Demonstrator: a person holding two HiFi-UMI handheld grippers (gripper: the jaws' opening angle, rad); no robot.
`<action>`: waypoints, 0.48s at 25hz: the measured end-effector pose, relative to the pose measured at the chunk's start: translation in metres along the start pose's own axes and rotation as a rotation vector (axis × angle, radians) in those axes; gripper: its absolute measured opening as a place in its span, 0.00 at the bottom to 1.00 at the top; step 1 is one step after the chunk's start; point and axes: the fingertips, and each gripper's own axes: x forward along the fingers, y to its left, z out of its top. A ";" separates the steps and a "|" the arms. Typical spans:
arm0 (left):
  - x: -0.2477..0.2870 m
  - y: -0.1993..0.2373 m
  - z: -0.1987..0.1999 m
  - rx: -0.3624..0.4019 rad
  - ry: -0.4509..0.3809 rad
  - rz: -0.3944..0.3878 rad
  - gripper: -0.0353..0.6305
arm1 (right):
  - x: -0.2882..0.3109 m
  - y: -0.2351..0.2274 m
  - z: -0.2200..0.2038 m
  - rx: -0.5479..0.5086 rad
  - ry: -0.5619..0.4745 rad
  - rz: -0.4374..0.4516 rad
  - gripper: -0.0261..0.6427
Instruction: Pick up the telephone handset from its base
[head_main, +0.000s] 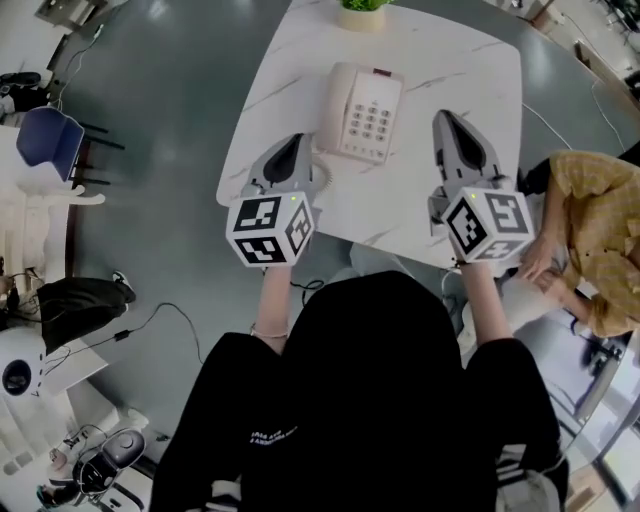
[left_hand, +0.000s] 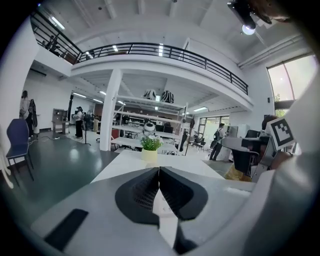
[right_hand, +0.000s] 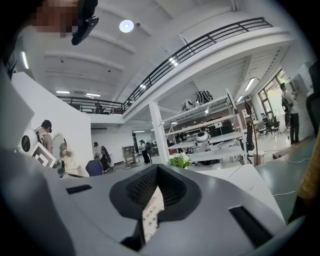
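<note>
A cream telephone (head_main: 368, 115) sits on the white marble table (head_main: 470, 70), its handset (head_main: 335, 102) lying in the cradle along its left side. My left gripper (head_main: 297, 142) is shut and empty, its tips just short of the phone's near left corner. My right gripper (head_main: 443, 118) hovers to the right of the phone, also shut with nothing in it. In the left gripper view the jaws (left_hand: 159, 170) meet at the tips, with a pale part of the phone (left_hand: 165, 207) showing below them. The right gripper view shows its jaws (right_hand: 156, 167) together, the keypad (right_hand: 152, 210) below.
A small potted plant (head_main: 360, 12) stands at the table's far edge. A person in a yellow shirt (head_main: 590, 220) sits close to the table's right corner. A blue chair (head_main: 50, 140) stands on the floor far left. Cables trail on the floor near me.
</note>
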 end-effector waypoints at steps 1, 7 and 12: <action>0.009 0.002 -0.003 0.005 0.017 -0.006 0.05 | 0.006 -0.002 -0.003 0.001 0.006 -0.004 0.03; 0.050 0.001 -0.013 0.016 0.105 -0.063 0.05 | 0.023 -0.019 -0.016 0.012 0.032 -0.066 0.03; 0.086 0.002 -0.023 0.041 0.200 -0.104 0.10 | 0.030 -0.033 -0.029 0.038 0.057 -0.136 0.03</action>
